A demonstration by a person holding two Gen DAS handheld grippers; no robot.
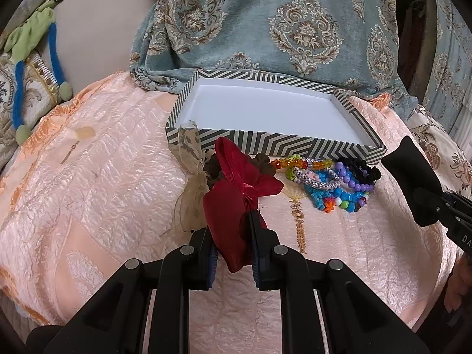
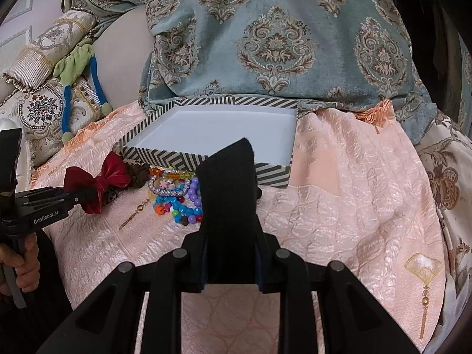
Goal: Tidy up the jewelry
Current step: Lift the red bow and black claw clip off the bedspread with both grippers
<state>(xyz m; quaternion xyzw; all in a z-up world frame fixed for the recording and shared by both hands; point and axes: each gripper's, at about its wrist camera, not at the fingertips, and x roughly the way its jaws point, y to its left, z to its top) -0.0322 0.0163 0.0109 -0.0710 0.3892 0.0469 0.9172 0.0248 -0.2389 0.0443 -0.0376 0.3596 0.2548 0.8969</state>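
My left gripper (image 1: 231,236) is shut on a red satin bow (image 1: 236,194), held just above the pink cloth; it also shows in the right wrist view (image 2: 97,183). My right gripper (image 2: 230,236) is shut on a black foam block (image 2: 228,194), which shows at the right of the left wrist view (image 1: 413,177). A striped box (image 1: 283,143) with an empty white inside lies behind. A pile of colourful bead bracelets (image 1: 333,180) lies in front of the box, also in the right wrist view (image 2: 177,197). A beige lace bow (image 1: 191,183) and a brown scrunchie (image 1: 262,165) lie beside the red bow.
A pink quilted cloth (image 1: 103,191) covers the surface. A blue-grey damask cushion (image 1: 280,29) stands behind the box. A green and blue cloth toy (image 1: 32,59) lies at the far left beside patterned pillows (image 2: 44,109).
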